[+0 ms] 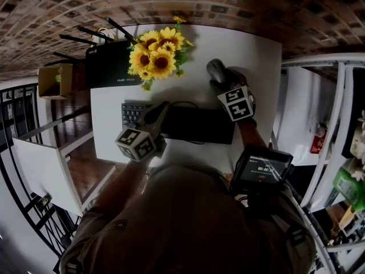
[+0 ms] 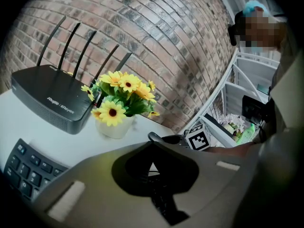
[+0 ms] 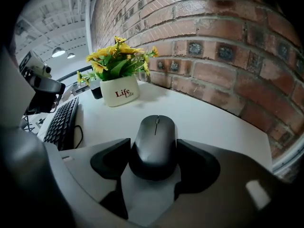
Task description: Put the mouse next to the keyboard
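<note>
The router stands at the table's far left corner. The left gripper hovers over the keyboard, jaws clenched on nothing. The sunflower pot stands beyond the keyboard. The mouse rests on the table beyond the keyboard's right end. The right gripper straddles the mouse, jaws released.

On the table the mouse lies right of the flowers, both behind the keyboard.
</note>
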The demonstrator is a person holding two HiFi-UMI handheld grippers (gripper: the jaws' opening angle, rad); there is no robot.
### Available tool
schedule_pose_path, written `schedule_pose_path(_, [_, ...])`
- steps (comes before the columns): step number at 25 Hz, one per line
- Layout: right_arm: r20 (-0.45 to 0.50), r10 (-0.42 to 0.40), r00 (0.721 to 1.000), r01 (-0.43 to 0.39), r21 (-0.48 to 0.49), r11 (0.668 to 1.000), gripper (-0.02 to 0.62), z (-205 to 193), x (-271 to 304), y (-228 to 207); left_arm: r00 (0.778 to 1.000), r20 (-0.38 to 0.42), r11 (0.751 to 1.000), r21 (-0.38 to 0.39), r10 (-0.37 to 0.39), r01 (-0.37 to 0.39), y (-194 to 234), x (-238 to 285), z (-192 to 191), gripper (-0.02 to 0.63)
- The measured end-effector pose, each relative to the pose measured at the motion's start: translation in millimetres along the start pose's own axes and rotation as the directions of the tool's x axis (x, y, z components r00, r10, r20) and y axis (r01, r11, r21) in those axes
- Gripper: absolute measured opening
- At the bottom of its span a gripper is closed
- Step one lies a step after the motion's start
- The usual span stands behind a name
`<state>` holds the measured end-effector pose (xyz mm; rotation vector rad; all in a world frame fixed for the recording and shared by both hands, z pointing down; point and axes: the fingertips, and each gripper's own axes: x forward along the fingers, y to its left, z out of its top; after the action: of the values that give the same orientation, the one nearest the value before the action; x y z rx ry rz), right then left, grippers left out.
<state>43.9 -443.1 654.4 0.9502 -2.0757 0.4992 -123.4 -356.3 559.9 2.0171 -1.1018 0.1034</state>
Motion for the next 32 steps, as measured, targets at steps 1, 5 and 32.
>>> schedule_pose_path(1, [0.0, 0.002, 1.0, -0.002, 0.001, 1.0, 0.317, 0.1, 0.0, 0.3, 1.0, 0.001, 1.0, 0.0, 0.0, 0.0, 0.1, 0.0, 0.2, 0.001])
schedule_pose_path(5, [0.007, 0.0, 1.0, 0.0, 0.01, 1.0, 0.314, 0.5, -2.3, -0.3, 1.0, 0.003, 1.0, 0.0, -0.002, 0.002, -0.9, -0.2, 1.3, 0.0])
schedule_pose_path(32, [-0.014, 0.006, 1.0, -0.006, -0.002, 1.0, 0.313, -1.3, -5.2, 6.8, 1.0, 0.001, 1.0, 0.005, -0.021, 0.021, -3.9, -0.8, 2.4, 0.0])
